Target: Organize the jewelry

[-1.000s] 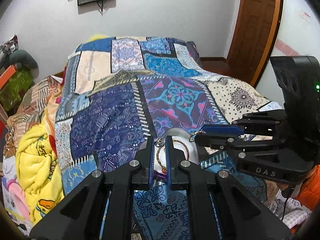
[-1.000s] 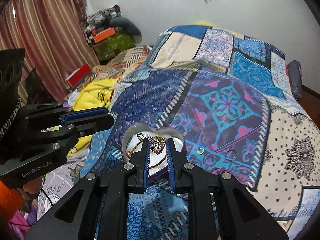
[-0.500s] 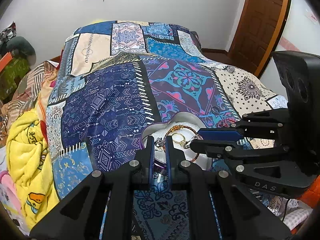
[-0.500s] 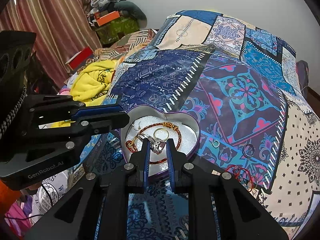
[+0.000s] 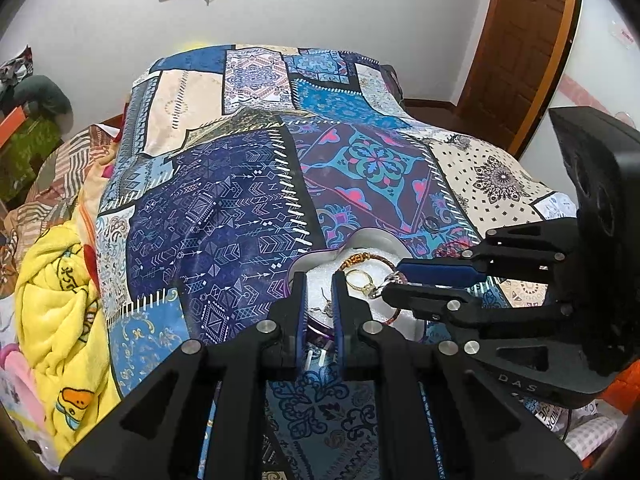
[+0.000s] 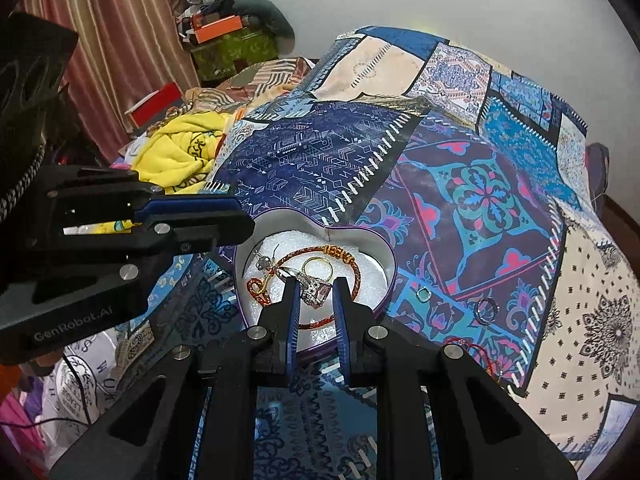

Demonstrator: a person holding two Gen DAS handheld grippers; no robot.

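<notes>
White foam lines a heart-shaped tin box with a purple rim (image 6: 372, 240), which sits on the near part of a blue and purple patchwork bedspread (image 6: 480, 196), close in front of both tools. Inside it lies a braided red-and-orange cord bracelet with a gold knot (image 6: 338, 251), curled around a plain gold ring (image 6: 316, 258). A small silver hook earring (image 6: 263, 265) rests on the foam at the left side of the box. The right gripper (image 6: 316, 282) reaches over the near rim with its blue-padded tongs clamped on a silver ring set with a pink stone (image 6: 318, 290), held just above the foam. The left gripper (image 5: 318, 280) hangs over the left lobe of the heart; its tongs stand slightly apart and have just been opening, and nothing is pressed between them. To the right of the box, on the cloth, lie a small pale ring (image 6: 422, 294), a larger silver ring (image 6: 477, 312) and a thin red thread bracelet (image 6: 474, 347). A second ago the right view showed the box mostly hidden behind the fingers, while the whole heart is now visible. The left gripper then carried a small silver piece at its tips, and that gap now holds nothing.
</notes>
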